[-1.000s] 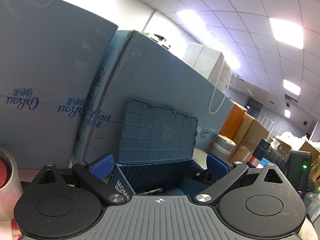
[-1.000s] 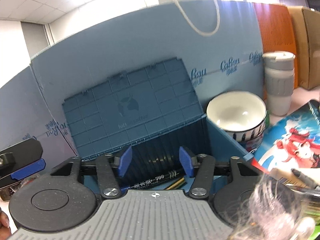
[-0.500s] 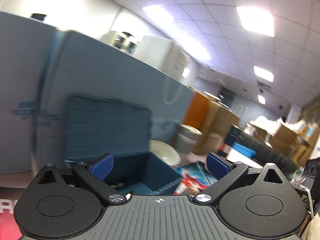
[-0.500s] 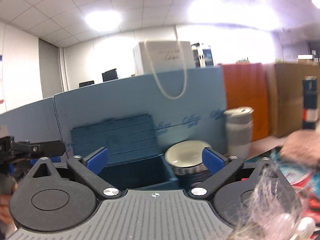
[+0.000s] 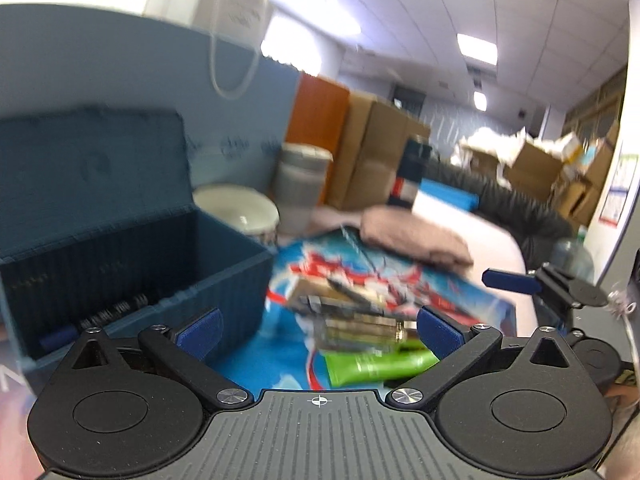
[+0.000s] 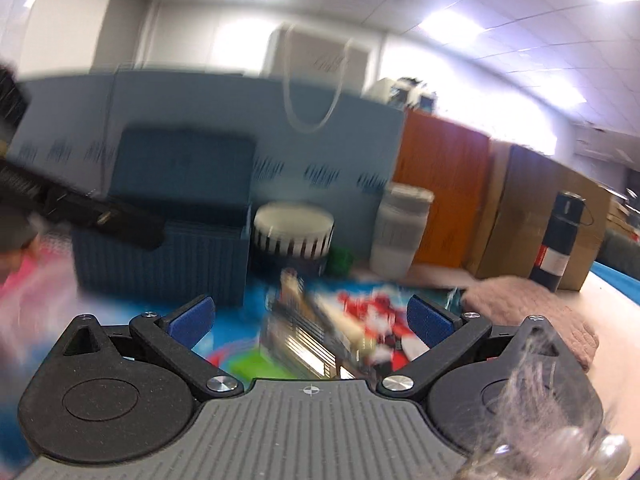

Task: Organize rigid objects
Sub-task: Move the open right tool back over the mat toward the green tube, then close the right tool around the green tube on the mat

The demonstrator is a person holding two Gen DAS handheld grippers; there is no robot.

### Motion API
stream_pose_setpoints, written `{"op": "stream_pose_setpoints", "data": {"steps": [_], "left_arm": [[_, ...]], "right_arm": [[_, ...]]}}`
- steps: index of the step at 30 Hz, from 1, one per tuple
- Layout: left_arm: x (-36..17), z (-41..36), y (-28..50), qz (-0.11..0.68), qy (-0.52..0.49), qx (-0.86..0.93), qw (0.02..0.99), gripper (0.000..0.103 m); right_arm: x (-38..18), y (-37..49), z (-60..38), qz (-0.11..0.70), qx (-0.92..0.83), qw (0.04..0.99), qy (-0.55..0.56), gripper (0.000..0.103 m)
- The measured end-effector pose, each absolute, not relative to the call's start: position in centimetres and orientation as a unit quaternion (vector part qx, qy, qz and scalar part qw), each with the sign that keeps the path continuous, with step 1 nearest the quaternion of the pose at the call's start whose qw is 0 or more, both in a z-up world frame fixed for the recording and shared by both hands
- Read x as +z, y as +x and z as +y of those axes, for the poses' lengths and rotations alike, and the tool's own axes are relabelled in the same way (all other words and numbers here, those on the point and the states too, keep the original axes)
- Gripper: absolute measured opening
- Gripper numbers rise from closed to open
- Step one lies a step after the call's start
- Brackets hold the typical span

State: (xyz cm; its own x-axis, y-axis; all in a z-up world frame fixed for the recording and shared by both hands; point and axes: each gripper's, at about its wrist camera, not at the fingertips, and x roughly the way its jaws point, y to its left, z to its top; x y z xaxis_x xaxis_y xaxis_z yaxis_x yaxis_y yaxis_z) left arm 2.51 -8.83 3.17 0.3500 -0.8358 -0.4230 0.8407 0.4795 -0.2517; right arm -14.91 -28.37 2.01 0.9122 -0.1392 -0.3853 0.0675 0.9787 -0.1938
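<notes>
An open blue storage box (image 5: 140, 276) with its lid up stands at the left, and pens lie inside it. To its right a blurred pile of pens and small items (image 5: 352, 312) and a green tube (image 5: 380, 364) lie on a colourful printed sheet (image 5: 452, 292). My left gripper (image 5: 318, 330) is open above the near edge of this pile and holds nothing. My right gripper (image 6: 310, 320) is wide open and empty, with the same pile (image 6: 312, 340) just ahead of its fingers. One of the right gripper's fingers (image 5: 508, 281) shows at the right of the left wrist view.
A white bowl (image 5: 236, 208) and a grey tumbler (image 5: 304, 176) stand behind the box against a blue partition (image 5: 120, 72). A folded pink cloth (image 5: 412, 232) lies beyond the sheet. A dark bottle (image 6: 560, 236) and cardboard boxes (image 6: 532, 216) stand at the back right.
Both grippers swung from the open box to the right, toward the pile on the printed sheet. The right gripper's jaws went from half closed to wide open.
</notes>
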Motion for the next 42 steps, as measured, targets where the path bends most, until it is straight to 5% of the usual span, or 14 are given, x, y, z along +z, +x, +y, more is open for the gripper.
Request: {"op": "stream_pose_setpoints", "data": {"steps": [17,21,25,34,42], "left_arm": [[1.9,-9.6,2.3,0.271,0.029,-0.513,0.814,0.103],[2.1,-9.6,2.5,0.27,0.026,-0.512,0.815,0.103],[2.1,-9.4,2.6,0.271,0.021,-0.511,0.815,0.103],[2.4,-9.0,2.4,0.265,0.017,-0.513,0.816,0.103],[3.3,-8.1,2.4,0.253,0.001,-0.514,0.82,0.103]], "right_arm": [[-2.2,-9.0,-32.3,0.376,0.07,0.924,-0.02,0.093],[-2.5,-7.9,-33.6,0.406,0.064,0.912,-0.012,0.078],[-2.1,-8.2,-34.4,0.413,0.051,0.909,-0.013,0.048],[-2.3,-9.6,-32.0,0.397,0.055,0.916,0.002,0.026],[-2.1,-10.1,-32.3,0.374,0.012,0.91,0.178,0.025]]}}
